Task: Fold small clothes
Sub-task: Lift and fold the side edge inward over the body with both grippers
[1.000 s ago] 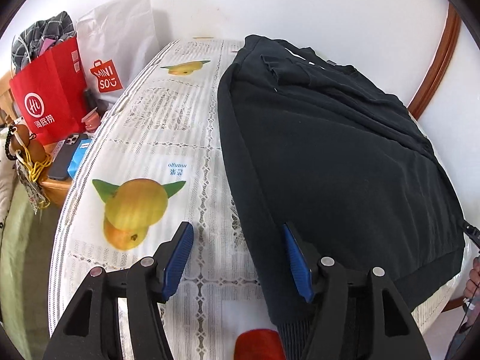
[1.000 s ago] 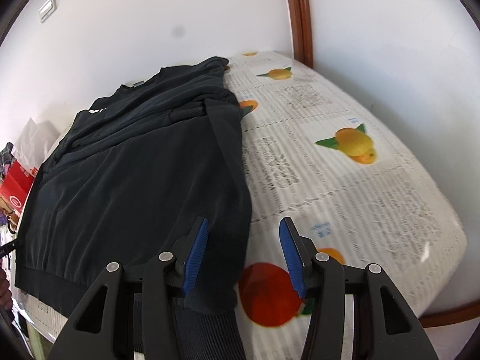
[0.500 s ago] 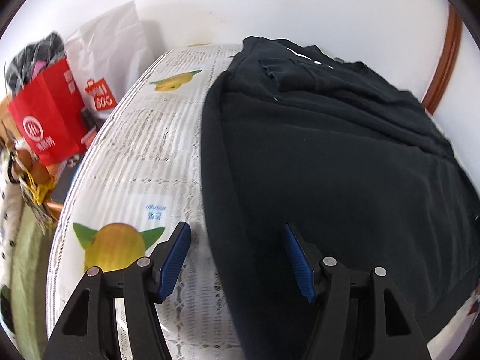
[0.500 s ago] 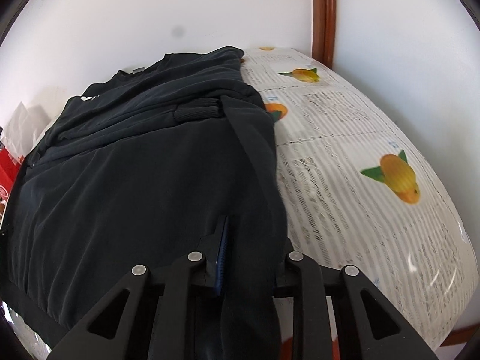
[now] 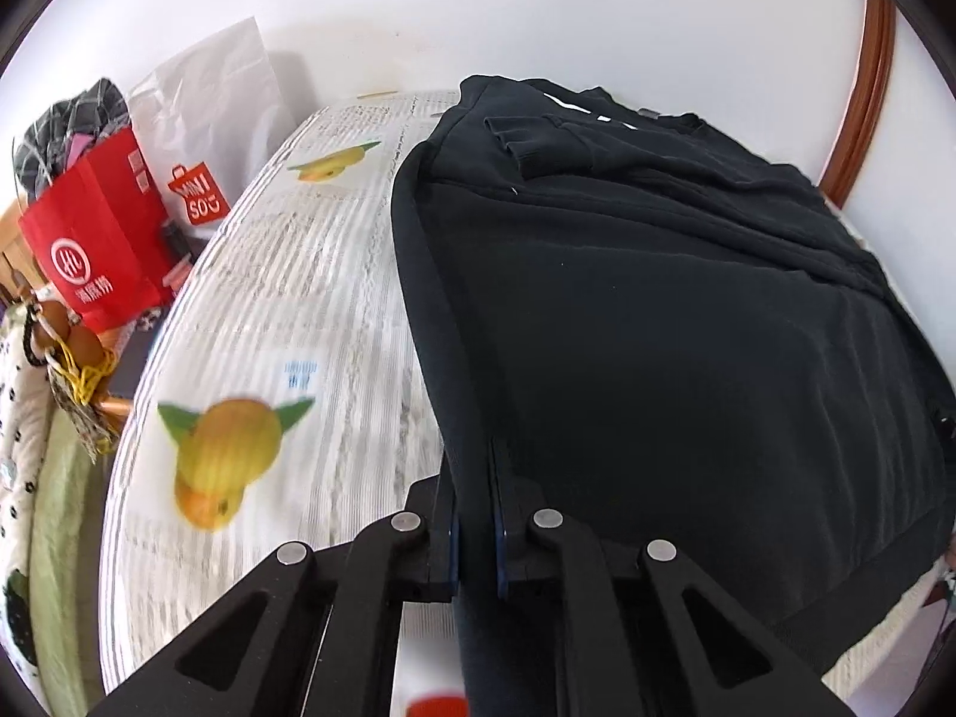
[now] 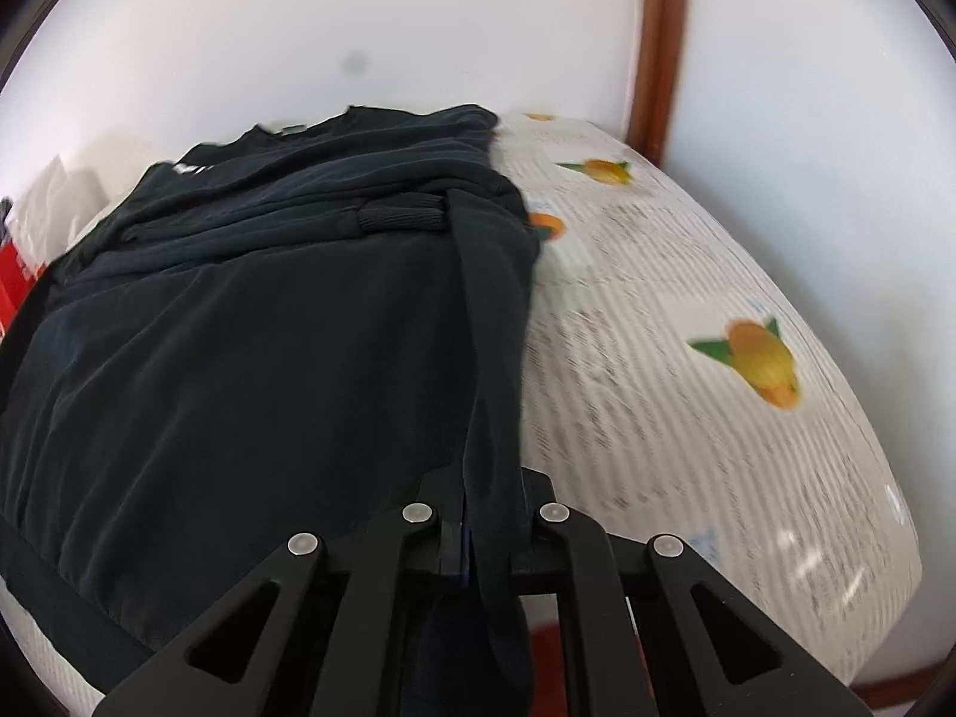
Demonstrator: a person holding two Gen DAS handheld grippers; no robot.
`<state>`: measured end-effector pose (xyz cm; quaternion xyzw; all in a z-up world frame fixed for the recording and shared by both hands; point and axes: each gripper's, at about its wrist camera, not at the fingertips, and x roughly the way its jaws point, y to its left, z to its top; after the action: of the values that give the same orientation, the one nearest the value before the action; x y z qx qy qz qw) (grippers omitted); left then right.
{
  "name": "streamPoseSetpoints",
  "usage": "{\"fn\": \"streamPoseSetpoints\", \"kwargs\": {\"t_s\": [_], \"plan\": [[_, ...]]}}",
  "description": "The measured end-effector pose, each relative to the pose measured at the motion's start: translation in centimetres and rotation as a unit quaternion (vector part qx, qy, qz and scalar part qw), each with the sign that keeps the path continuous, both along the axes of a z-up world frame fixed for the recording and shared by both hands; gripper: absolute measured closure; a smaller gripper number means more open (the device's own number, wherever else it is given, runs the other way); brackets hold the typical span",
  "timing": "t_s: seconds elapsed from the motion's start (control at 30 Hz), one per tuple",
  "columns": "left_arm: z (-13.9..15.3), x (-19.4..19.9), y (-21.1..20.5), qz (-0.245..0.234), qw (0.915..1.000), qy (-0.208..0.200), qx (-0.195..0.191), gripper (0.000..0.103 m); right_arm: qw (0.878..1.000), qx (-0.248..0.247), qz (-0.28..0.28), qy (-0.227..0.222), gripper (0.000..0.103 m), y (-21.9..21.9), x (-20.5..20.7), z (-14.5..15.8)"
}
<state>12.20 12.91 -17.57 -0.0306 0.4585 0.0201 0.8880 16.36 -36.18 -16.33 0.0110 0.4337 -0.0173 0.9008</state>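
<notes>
While bare tablecloth (image 5: 299,299) flanks it, both jaws pinch the black sweatshirt's (image 5: 657,328) opposite side edges.

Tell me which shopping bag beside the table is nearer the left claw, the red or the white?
The red bag: it stands in front of the white Miniso bag, which leans against the wall.

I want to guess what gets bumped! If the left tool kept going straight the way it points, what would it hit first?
Probably the black sweatshirt itself. The left tool is already shut on its side edge, and the dark cloth stretches on ahead. Depth is hard to judge, but nothing else looks nearer.
</notes>
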Motion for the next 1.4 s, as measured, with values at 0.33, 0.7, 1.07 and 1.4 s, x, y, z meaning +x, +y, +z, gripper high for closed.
{"fn": "streamPoseSetpoints", "kwargs": {"t_s": [0.33,0.7,1.07,1.4], "plan": [[-0.2,-5.2,-0.7,-0.029,0.9995,0.006,-0.006,0.092,0.999,0.035,-0.011,0.017,0.091,-2.2,-4.1,0.5],[0.1,-3.8,-2.7,-0.057,0.9983,0.007,0.012,0.073,0.999,0.048,-0.009,-0.011,0.067,-0.1,-5.0,0.3],[5.3,-6.0,-0.5,-0.075,0.9966,-0.027,-0.021,0.095,0.991,0.124,0.02,-0.054,0.094,-1.6,-7.1,4.8],[9.4,-2.9,0.9,-0.054,0.9936,-0.089,-0.044,0.095,0.982,0.149,0.033,-0.109,0.094,-2.1,-5.6,8.7]]}}
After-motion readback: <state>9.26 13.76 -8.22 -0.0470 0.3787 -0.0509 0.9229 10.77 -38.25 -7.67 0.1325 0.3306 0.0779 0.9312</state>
